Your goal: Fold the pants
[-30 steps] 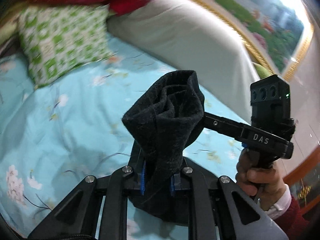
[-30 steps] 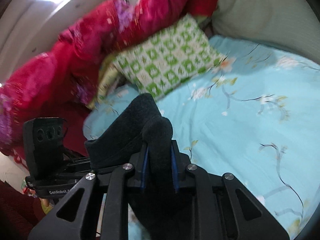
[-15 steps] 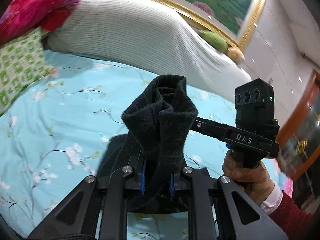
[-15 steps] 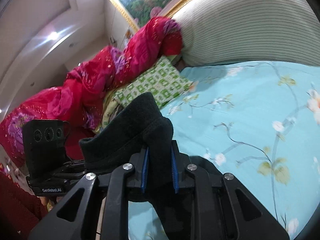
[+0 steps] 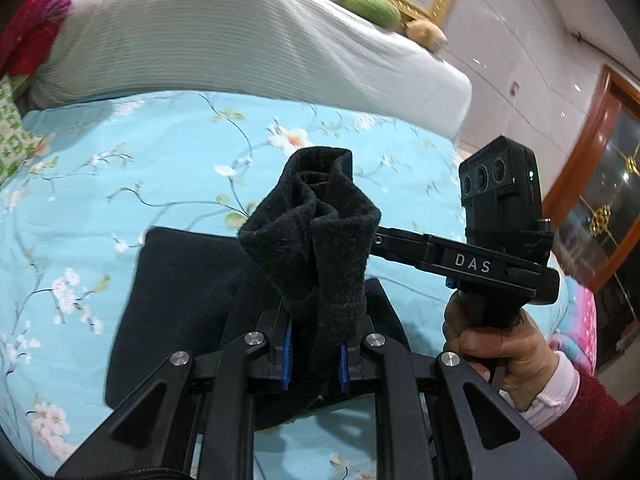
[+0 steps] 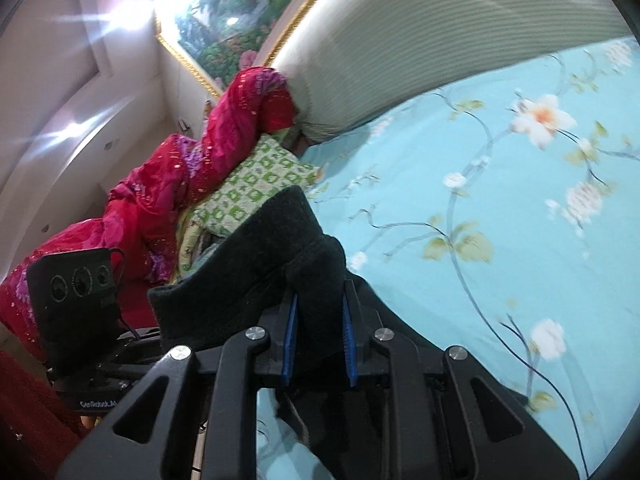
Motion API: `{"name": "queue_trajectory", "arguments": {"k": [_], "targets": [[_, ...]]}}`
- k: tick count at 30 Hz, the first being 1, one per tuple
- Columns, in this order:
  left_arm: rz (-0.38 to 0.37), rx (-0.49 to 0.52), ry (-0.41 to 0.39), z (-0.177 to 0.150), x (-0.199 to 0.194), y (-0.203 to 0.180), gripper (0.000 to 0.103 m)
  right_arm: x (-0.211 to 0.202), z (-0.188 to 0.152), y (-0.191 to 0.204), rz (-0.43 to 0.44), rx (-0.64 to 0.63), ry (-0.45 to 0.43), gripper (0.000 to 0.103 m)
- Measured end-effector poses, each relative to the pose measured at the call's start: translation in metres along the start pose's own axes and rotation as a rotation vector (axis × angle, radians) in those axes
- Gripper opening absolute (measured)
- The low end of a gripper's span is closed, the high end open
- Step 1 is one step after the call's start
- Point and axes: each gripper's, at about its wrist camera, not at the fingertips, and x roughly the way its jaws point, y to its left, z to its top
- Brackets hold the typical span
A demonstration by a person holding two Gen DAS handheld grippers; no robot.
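The black fleece pants (image 5: 312, 240) are bunched in my left gripper (image 5: 314, 354), which is shut on the cloth. The rest of the pants (image 5: 176, 304) lies flat and dark on the blue floral bed sheet (image 5: 120, 168) below. My right gripper (image 6: 318, 340) is shut on another bunch of the same pants (image 6: 272, 264). In the left wrist view the right gripper's body (image 5: 472, 264) shows just right of the cloth, held by a hand. In the right wrist view the left gripper's body (image 6: 76, 304) shows at lower left.
A large white ribbed bolster (image 5: 224, 36) lies along the head of the bed. A green patterned pillow (image 6: 256, 184) and a red quilt (image 6: 192, 168) are heaped at the left side. A framed painting (image 6: 240, 12) hangs above. A wooden cabinet (image 5: 600, 184) stands at the right.
Both grippers have swung with the pants from facing the pillow and quilt toward the bolster. The flat part of the pants now shows spread on the sheet below the left gripper.
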Motion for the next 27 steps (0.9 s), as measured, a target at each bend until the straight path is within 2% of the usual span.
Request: {"name": "queue_trajectory", "arguments": {"k": [13, 27], "targets": [[-0.032, 0.098, 0.066, -0.020, 0.038, -0.023, 0.017, -0.020, -0.029, -0.032, -0.130, 0.034, 0.013, 0.021], [-0.044, 0.108, 0.088, -0.024, 0.061, -0.020, 0.017, -0.028, -0.043, -0.034, -0.224, 0.043, 0.024, 0.021]]}}
